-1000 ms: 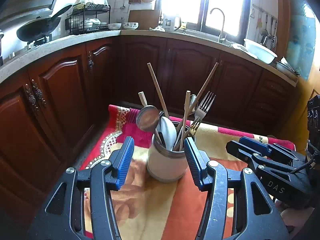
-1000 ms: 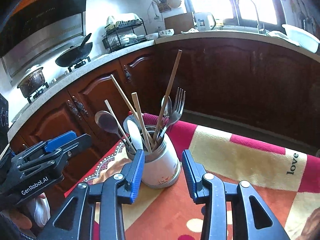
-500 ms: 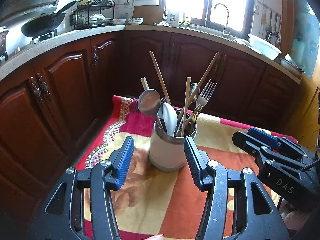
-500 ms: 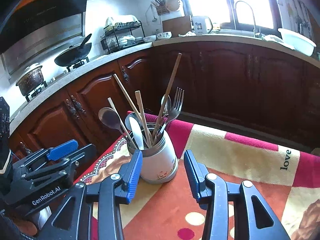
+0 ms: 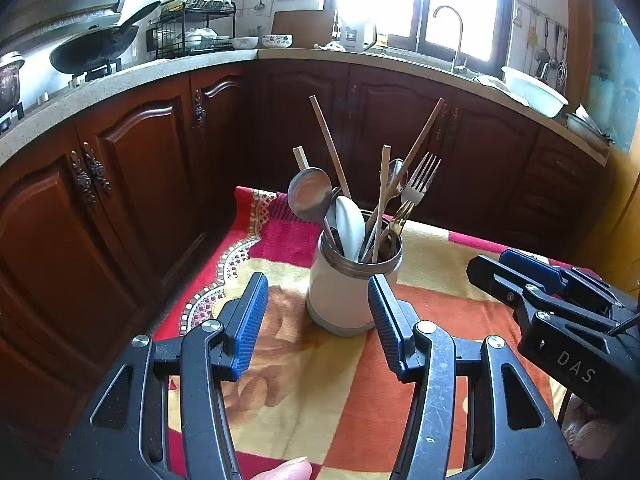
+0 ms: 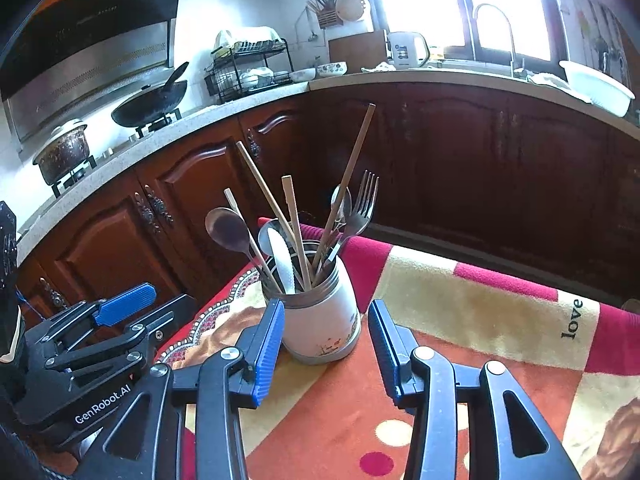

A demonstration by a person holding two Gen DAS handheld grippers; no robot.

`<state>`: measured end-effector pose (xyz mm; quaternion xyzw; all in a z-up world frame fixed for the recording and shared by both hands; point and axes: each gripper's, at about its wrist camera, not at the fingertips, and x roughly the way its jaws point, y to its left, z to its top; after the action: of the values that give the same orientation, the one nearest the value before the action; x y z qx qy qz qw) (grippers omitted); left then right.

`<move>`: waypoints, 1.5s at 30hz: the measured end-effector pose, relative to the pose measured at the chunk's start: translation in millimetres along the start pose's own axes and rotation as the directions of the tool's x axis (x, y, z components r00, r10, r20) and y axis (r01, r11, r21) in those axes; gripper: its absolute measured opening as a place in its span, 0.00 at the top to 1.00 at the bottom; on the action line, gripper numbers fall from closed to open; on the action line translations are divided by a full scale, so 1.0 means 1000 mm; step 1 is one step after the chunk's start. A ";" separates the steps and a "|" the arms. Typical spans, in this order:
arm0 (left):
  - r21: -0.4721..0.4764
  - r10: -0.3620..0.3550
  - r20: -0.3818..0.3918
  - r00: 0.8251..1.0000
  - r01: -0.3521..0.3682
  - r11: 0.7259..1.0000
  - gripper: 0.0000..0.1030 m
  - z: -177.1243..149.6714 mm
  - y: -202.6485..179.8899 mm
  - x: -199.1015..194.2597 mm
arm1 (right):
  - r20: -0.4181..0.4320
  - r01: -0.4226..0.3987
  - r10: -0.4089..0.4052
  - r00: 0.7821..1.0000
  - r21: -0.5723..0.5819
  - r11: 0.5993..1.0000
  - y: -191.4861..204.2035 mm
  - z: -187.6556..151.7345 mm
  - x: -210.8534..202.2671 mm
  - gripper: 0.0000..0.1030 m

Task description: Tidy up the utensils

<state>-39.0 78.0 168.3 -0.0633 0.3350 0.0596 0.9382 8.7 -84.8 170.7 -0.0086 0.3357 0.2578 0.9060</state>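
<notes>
One white holder (image 6: 320, 320) sits on the blanket-covered desk (image 6: 480, 320), packed with one fork (image 6: 362, 208), four wooden sticks and about three spoons. Both claws, left claw (image 5: 318, 316) and right claw (image 6: 326, 344), hang parted and empty just short of it.

Patterned red-orange blanket (image 6: 472, 320) over the surface, a white utensil jar (image 6: 320, 328) upright on it.

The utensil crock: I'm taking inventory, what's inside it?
In the crock: wooden chopsticks, a wooden spoon, a fork, a white spoon, metal spoons. Their lower ends are hidden by its wall.
</notes>
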 end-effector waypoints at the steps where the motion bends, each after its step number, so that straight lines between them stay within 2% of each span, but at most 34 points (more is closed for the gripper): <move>1: -0.002 -0.001 0.000 1.000 0.001 1.000 0.50 -0.001 0.000 0.000 | -0.001 0.001 -0.001 1.000 0.000 1.000 0.000 0.000 0.000 0.59; 45: -0.008 -0.001 -0.014 1.000 0.001 1.000 0.50 -0.008 -0.001 0.005 | -0.032 -0.005 0.005 0.999 -0.014 1.000 0.008 -0.002 0.014 0.58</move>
<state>-39.8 76.6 159.3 -0.0678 0.3412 0.0601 0.9356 12.6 -71.8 162.1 -0.0182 0.3481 0.2624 0.8998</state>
